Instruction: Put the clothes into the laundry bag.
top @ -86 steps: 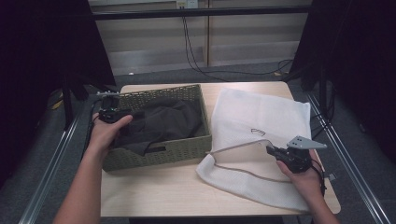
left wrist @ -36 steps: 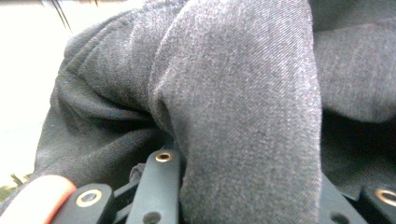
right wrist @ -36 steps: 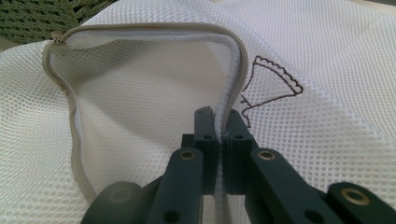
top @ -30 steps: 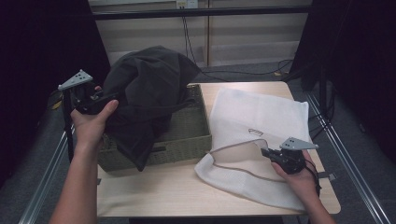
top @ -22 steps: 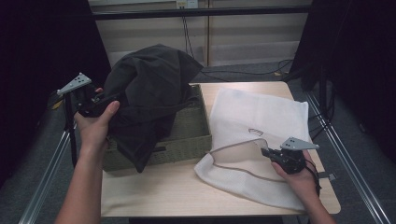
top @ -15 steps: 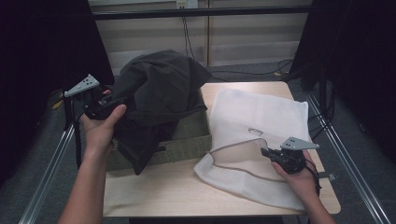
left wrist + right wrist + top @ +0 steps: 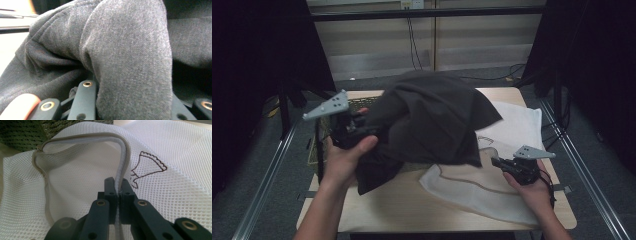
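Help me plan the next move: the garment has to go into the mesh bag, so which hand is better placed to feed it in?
Left. The left gripper is clamped on the dark garment, lifted over the table. The right gripper is pinching the mesh bag rim, holding its mouth open, so it should probably stay put.

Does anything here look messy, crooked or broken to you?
Nothing looks damaged. The dark grey garment hangs bunched from the left hand-held gripper over the table, and the right hand-held gripper pinches the white mesh bag's rim, holding it open.
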The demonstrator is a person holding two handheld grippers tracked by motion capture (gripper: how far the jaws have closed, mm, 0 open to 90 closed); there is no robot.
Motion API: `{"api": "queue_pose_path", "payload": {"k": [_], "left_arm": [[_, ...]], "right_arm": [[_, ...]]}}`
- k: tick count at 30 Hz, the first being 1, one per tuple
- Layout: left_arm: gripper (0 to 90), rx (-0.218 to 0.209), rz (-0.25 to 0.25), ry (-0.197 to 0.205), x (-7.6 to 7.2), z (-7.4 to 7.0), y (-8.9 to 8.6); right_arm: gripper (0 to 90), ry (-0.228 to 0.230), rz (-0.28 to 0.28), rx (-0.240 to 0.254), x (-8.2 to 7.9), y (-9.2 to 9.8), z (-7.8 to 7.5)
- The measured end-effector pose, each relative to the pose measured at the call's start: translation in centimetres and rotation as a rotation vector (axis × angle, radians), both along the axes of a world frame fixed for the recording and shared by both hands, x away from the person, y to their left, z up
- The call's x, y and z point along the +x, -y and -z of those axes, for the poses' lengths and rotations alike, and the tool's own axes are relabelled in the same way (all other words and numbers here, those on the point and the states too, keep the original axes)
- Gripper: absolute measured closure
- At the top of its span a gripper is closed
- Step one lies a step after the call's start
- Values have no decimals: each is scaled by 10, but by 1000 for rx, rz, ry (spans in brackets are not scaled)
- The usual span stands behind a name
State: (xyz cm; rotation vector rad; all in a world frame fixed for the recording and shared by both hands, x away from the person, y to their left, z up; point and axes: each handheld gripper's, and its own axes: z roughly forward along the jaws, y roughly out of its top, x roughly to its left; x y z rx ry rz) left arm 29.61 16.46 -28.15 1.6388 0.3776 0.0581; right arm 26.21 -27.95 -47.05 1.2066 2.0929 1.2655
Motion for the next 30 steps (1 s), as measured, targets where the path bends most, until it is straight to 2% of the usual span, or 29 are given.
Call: {"api": "queue_pose_path", "payload": {"k": [1, 2, 3, 4, 6, 7, 8, 9, 10, 11, 12, 13, 14, 15, 16, 17, 18, 19, 21, 22, 23, 24, 25, 26, 27, 28, 30], "left_arm": [[715, 0, 0, 0, 0, 0, 0], [714, -4, 71, -16, -11, 9, 16], [714, -4, 71, -16, -11, 9, 16], [713, 5, 124, -35, -20, 25, 31], [712, 19, 172, -79, -26, 51, 46], [711, 19, 172, -79, -26, 51, 46], [708, 46, 205, -125, -30, 87, 61], [706, 46, 205, -125, -30, 87, 61], [703, 84, 221, -192, -33, 131, 74], [700, 84, 221, -192, -33, 131, 74], [699, 171, 187, -236, -38, 175, 84], [697, 171, 187, -236, -38, 175, 84], [692, 292, 131, -278, -41, 211, 93], [682, 292, 131, -278, -41, 211, 93], [665, 314, 70, -255, -45, 218, 98], [647, 314, 70, -255, -45, 218, 98], [620, 315, 48, -224, -47, 212, 101], [589, 315, 48, -224, -47, 212, 101], [471, 331, 28, -215, -48, 211, 101], [390, 284, 39, -230, -47, 205, 97], [316, 284, 39, -230, -47, 205, 97], [253, 214, 48, -243, -46, 191, 88], [211, 214, 48, -243, -46, 191, 88], [211, 158, 65, -247, -44, 182, 81], [180, 123, 65, -251, -43, 176, 77], [153, 63, 61, -234, -39, 163, 66], [141, 49, 58, -219, -37, 159, 63]], "right_arm": [[874, 0, 0, 0, 0, 0, 0], [874, 9, -3, 2, 0, 1, -1], [874, 9, -3, 2, 0, 1, -1], [874, 9, 1, 22, 0, 4, -3], [874, 4, 4, 38, 0, 5, -4], [874, 0, 6, 44, 0, 6, -4], [874, 4, 4, 48, 0, 7, -4], [874, 4, 4, 48, 0, 7, -4], [874, 0, 5, 59, 0, 9, -4], [874, 0, 5, 59, 0, 9, -4], [874, 2, 4, 65, 0, 10, -4], [874, 2, 4, 65, 0, 10, -4], [874, 2, 1, 66, -1, 10, -5], [874, 2, 1, 66, -1, 10, -5], [874, 4, -5, 64, -1, 9, -5], [874, 4, -5, 64, -1, 9, -5], [874, 5, -6, 66, -2, 10, -5], [874, 5, -6, 66, -2, 10, -5], [874, 5, -6, 66, -2, 10, -5], [874, 6, -8, 65, -3, 10, -5], [874, 6, -8, 65, -3, 10, -5], [874, 5, -14, 65, -4, 10, -5], [874, 5, -14, 65, -4, 10, -5], [874, 7, -13, 64, -4, 10, -5], [874, 4, -17, 67, -5, 10, -5], [873, 4, -17, 70, -4, 10, -5], [873, 0, -17, 69, -4, 9, -5]]}}
